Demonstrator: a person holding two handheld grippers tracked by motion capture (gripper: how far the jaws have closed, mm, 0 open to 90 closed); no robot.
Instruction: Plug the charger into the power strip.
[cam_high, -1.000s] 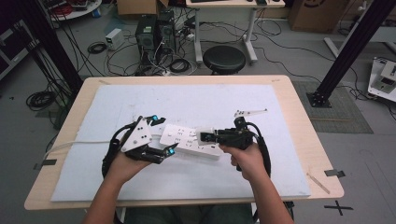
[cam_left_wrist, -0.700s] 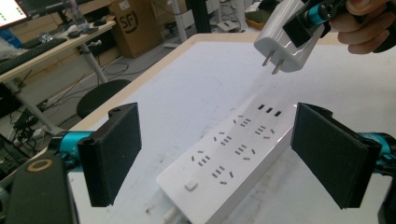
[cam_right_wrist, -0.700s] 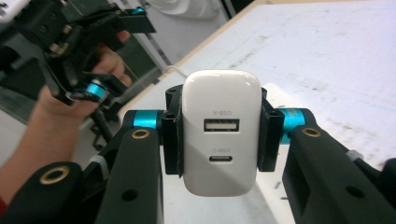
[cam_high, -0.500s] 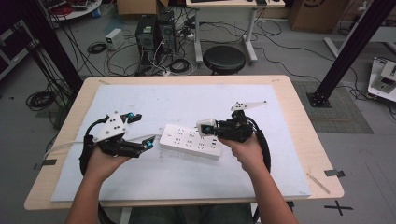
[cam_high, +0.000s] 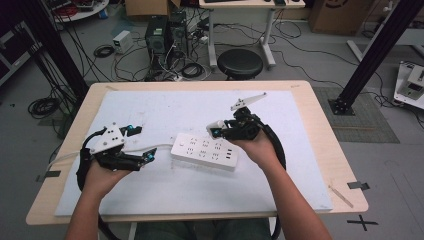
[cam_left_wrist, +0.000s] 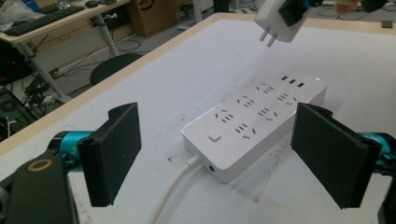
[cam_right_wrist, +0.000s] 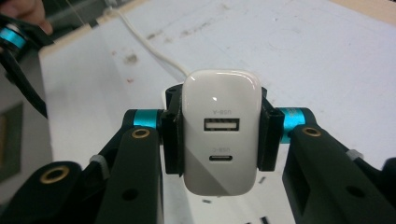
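Right gripper view: white two-port charger (cam_right_wrist: 221, 133), glossy, rounded corners, clamped upright in right gripper (cam_right_wrist: 219, 135).

The floor (cam_high: 310, 60) is grey and has many black cables (cam_high: 45, 106) lying on it at the upper left of the frame. A round black stool (cam_high: 240, 62) stands near the top middle, just past the wooden tabletop (cam_high: 327, 130) with its big white mat (cam_high: 170, 107), and a dark computer box (cam_high: 162, 34) sits to the left of the stool. A thick black post (cam_high: 377, 52) leans at the upper right, with a brown cardboard box (cam_high: 330, 15) beside it.
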